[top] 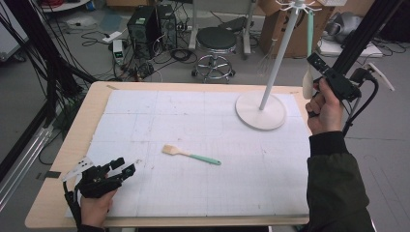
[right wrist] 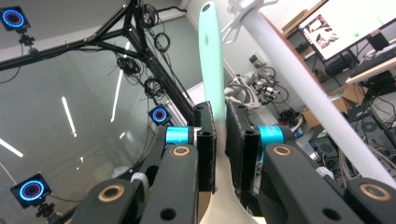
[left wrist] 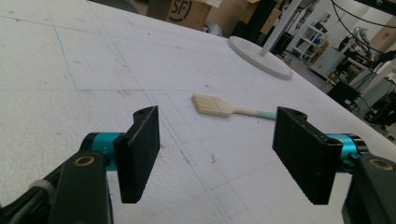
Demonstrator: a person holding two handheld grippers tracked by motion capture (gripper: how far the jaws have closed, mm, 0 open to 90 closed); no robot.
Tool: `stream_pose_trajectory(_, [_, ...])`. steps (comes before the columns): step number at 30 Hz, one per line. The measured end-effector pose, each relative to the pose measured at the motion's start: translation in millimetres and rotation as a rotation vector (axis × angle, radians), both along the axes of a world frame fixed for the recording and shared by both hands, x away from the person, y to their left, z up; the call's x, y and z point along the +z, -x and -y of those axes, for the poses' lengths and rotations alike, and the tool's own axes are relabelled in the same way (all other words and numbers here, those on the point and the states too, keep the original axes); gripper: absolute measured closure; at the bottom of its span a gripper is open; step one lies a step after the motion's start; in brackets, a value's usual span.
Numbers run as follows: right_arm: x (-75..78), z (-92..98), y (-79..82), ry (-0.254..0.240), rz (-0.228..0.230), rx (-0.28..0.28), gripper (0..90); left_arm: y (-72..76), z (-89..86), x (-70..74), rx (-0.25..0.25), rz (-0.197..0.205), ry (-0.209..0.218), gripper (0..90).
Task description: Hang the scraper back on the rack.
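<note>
Two mint-handled utensils: a cream spatula (right wrist: 211,84) clamped in the right gripper (right wrist: 220,140) beside the white stand (top: 270,72); a cream brush (top: 190,155) on the tabletop (top: 203,121); left gripper (left wrist: 217,154) wide, empty.

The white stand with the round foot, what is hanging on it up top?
A mint-handled utensil hangs from the white stand, and the right gripper is shut on it. A wire whisk hangs there too. The top hooks are cut off, so anything more is hidden.

— where's the left gripper (top: 126,166)?
— lower left of the frame, low and level, jaws spread wide.
— and the right gripper (top: 315,62)?
— upper right, raised in the hand (top: 325,108), jaws pinched nearly together.
</note>
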State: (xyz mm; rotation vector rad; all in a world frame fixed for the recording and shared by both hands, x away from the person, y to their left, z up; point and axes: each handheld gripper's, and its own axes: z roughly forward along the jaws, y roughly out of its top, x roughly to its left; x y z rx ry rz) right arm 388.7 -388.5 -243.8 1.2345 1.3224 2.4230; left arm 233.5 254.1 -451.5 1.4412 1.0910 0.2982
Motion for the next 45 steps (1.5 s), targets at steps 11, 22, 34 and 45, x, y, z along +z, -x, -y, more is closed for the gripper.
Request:
stream_pose_trajectory(11, [0.9,11.8,2.3,-0.024,0.002,-0.017,83.0,-0.6,1.2,0.1,0.001,-0.005,-0.004,32.8])
stream_pose_trajectory(22, [-3.1,9.4,-5.9,-0.012,-0.024,-0.016,83.0,-0.5,1.2,0.3,0.005,-0.006,-0.004,32.8])
stream_pose_trajectory(34, [-2.2,5.7,-11.0,0.022,-0.04,-0.025,83.0,-0.5,0.6,0.0,0.002,-0.004,-0.007,32.9])
stream_pose_trajectory(45, [-2.5,1.1,-10.8,0.065,-0.069,-0.064,78.0,-0.5,1.0,0.0,0.0,-0.006,-0.004,32.9])
